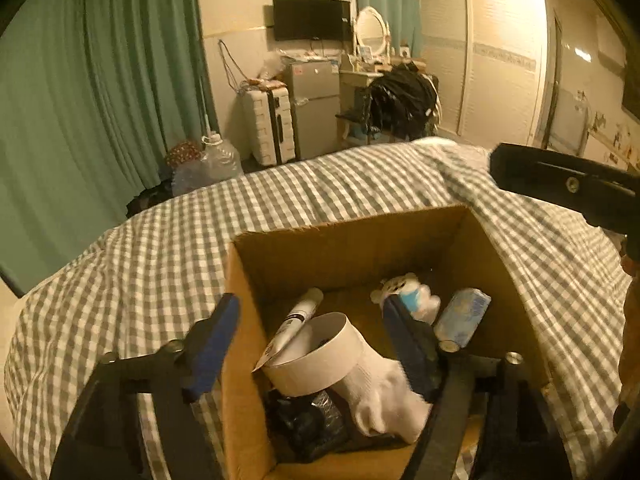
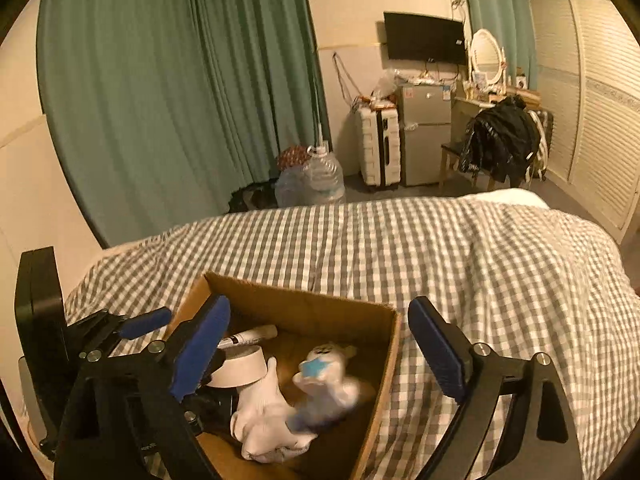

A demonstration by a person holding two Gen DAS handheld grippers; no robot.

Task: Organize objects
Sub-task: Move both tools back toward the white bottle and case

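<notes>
An open cardboard box [image 1: 360, 240] [image 2: 304, 304] sits on the checked bedspread. Inside lie a white tape roll [image 1: 316, 354] [image 2: 242, 368], a white tube [image 1: 296, 320] [image 2: 250, 336], a white sock [image 1: 384, 396] [image 2: 264, 412], a small white and blue plush toy [image 1: 412, 294] [image 2: 326, 364], a blue and white packet [image 1: 462, 316] and a black bag [image 1: 308, 420]. My left gripper [image 1: 312, 336] is open, straddling the box's left wall, empty. My right gripper [image 2: 320, 352] is open and empty above the box; the toy looks blurred below it.
The grey and white checked bedspread [image 1: 160, 248] [image 2: 480, 264] surrounds the box. Beyond the bed are green curtains [image 2: 160, 80], water jugs [image 2: 316, 180], a white suitcase [image 2: 378, 146], a small fridge [image 2: 424, 132] and a chair with black clothes [image 2: 500, 140].
</notes>
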